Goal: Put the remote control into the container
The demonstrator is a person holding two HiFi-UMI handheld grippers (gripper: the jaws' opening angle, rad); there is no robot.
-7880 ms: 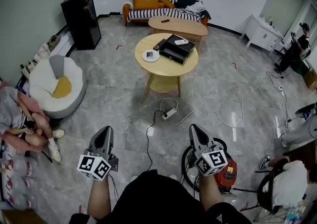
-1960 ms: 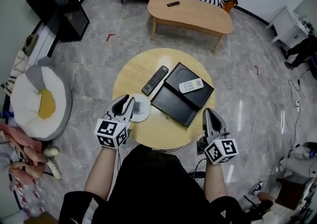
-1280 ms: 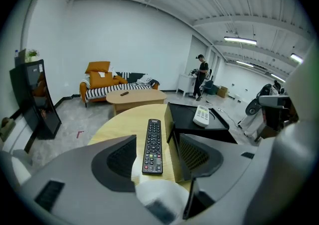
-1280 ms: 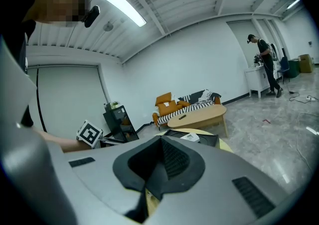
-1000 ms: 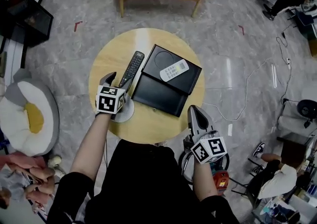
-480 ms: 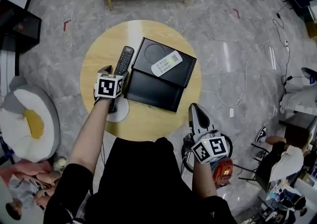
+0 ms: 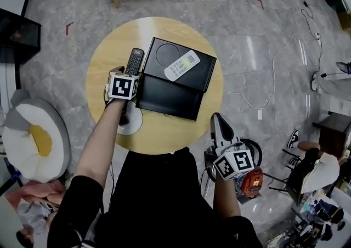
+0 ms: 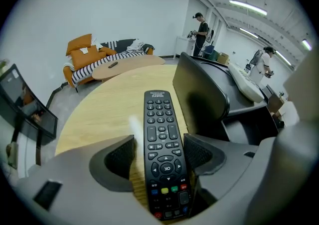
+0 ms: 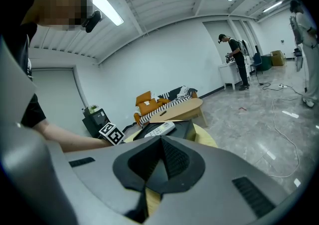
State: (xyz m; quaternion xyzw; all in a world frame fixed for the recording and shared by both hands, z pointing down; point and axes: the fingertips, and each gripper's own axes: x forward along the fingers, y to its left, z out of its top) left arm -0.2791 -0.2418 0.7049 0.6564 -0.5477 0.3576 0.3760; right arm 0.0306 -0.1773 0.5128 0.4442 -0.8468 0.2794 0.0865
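Jaws: left gripper [image 8: 159, 145] just spread, astride remote control [image 8: 158, 119] | lengthwise, top end away | right gripper [image 9: 162, 142] closed

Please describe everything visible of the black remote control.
The black remote control is long, slim and looks like plastic, with rows of buttons, an OK pad and four coloured keys. It lies flat, face up, on the round wooden table, beside the black container. The left gripper, whose jaws have just been opening, straddles its near end without pressing it.
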